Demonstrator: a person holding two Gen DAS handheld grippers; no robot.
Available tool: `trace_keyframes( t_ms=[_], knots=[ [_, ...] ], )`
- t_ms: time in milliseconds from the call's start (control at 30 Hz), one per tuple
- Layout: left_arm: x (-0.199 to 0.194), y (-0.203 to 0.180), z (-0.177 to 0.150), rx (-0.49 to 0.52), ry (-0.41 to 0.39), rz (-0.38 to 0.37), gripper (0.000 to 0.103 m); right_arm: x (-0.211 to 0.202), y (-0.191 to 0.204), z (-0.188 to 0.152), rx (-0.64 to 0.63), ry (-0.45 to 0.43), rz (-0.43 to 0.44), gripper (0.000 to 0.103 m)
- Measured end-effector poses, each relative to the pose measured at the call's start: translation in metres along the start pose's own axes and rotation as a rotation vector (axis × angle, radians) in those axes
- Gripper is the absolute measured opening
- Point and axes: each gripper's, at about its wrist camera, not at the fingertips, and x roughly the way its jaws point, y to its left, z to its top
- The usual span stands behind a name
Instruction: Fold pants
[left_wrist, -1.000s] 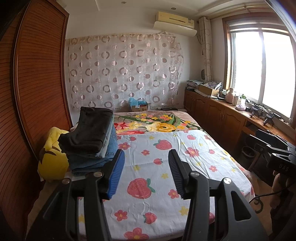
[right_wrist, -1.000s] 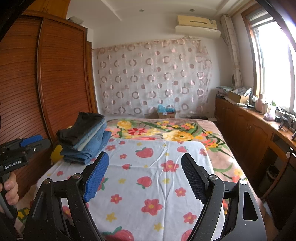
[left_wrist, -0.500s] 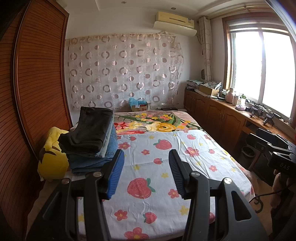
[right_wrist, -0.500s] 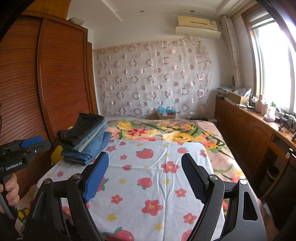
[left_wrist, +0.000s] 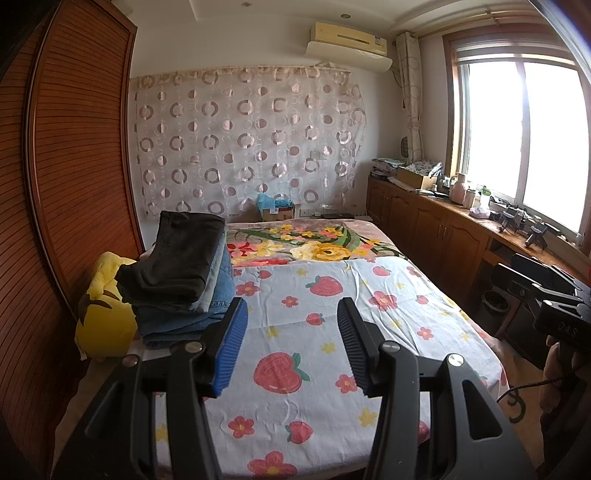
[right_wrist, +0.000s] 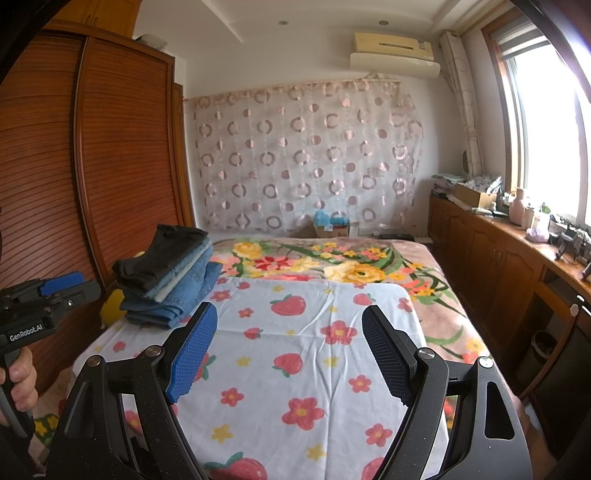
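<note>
- Lettering "GenRobot.AI" reads in white on the black body of the left gripper (right_wrist: 55, 291), seen at the left edge of the right wrist view with fingers of a hand (right_wrist: 20, 384) around its grip; in its own view the left gripper (left_wrist: 290, 343) hangs above the near part of the bed
- Letters on the right gripper's dark housing (left_wrist: 557, 321) at the right edge of the left wrist view look like "DAS" — too faint to be sure
- Both pairs of jaws stand wide apart with nothing between them; the right gripper (right_wrist: 290, 352) is over the near half of the sheet
- Folded pants in a stack (left_wrist: 181, 280) — dark grey on top, pale and blue denim below — sit at the bed's left edge, beside a yellow plush cushion (left_wrist: 103, 317) and close to the brown slatted wardrobe doors (left_wrist: 74, 177)
- White sheet printed with strawberries and flowers (right_wrist: 295, 332) lies flat across the near bed, its far edge against a flowered blanket (right_wrist: 332, 266)
- Wooden cabinets (right_wrist: 498, 273) run along the right side under the window, a narrow strip of floor between them and the bed
</note>
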Motion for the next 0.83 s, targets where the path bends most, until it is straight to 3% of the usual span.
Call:
trace_keyframes(
  t_ms=[833],
  knots=[
    [0.0002, 0.0000, 0.0022, -0.002, 0.001, -0.001, 0.052, -0.0003, -0.0003, -0.0002, 0.001, 0.000, 0.001, 0.083]
  ],
)
